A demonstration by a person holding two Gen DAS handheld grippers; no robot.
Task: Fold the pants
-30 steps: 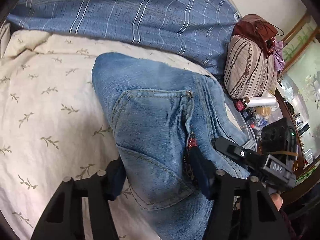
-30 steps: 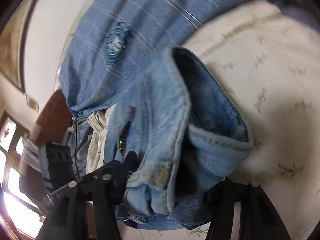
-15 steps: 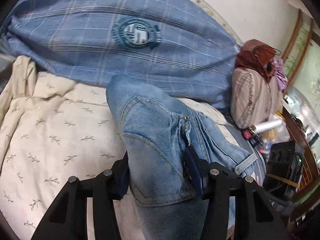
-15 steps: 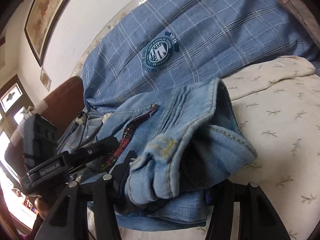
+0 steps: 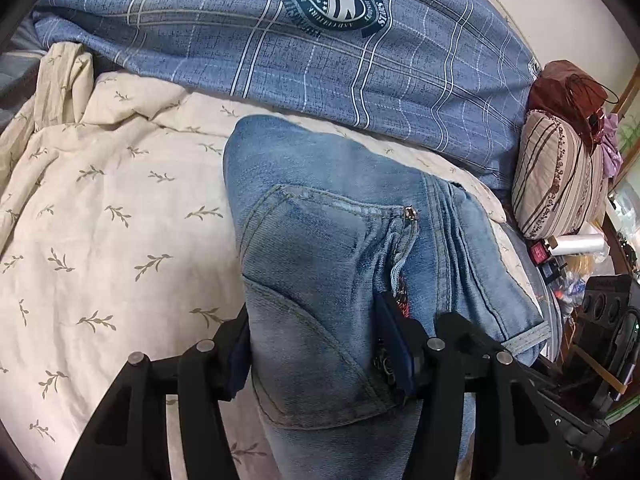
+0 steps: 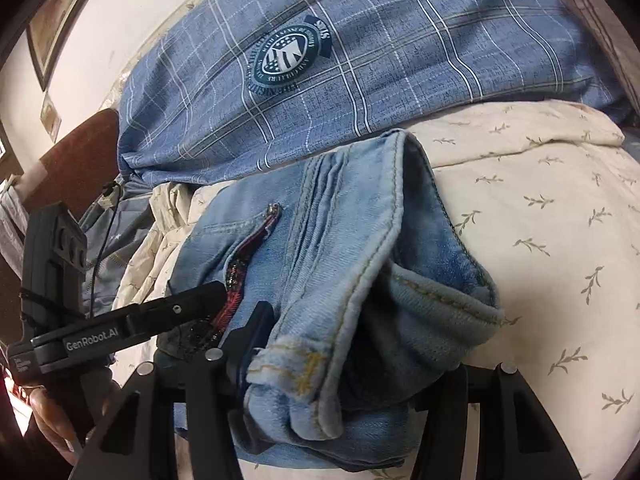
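Gripping the folded jeans (image 5: 344,264) from both sides, I have my left gripper (image 5: 320,344) pinching the denim just below the back pocket (image 5: 320,240), its fingers (image 5: 394,344) pressed into the cloth on either side of a thick bundle. On the right wrist view the right gripper (image 6: 340,368) clamps the bunched waistband and hem layers of the same jeans (image 6: 352,264), with the fabric filling the gap between its fingers (image 6: 248,340) and spilling over the front of them. The jeans sit as a compact folded stack on the bed, on the cream duvet with a leaf print (image 5: 112,216), and I cannot tell whether the far end rests on it or is lifted. Just beyond the stack lies a blue plaid pillow (image 5: 304,60) with a round crest badge (image 5: 332,0), close to the fold's far edge. From the right camera I see my left gripper (image 6: 132,328) reaching in at the lower left, its tip touching the denim beside a dark red patterned strip (image 6: 240,276) at the pocket edge. A striped bolster cushion (image 5: 560,176) lies off to the right of the pillow, with a maroon bag (image 5: 568,92) on top of it, and a roll of clear film (image 5: 576,242) near its base.
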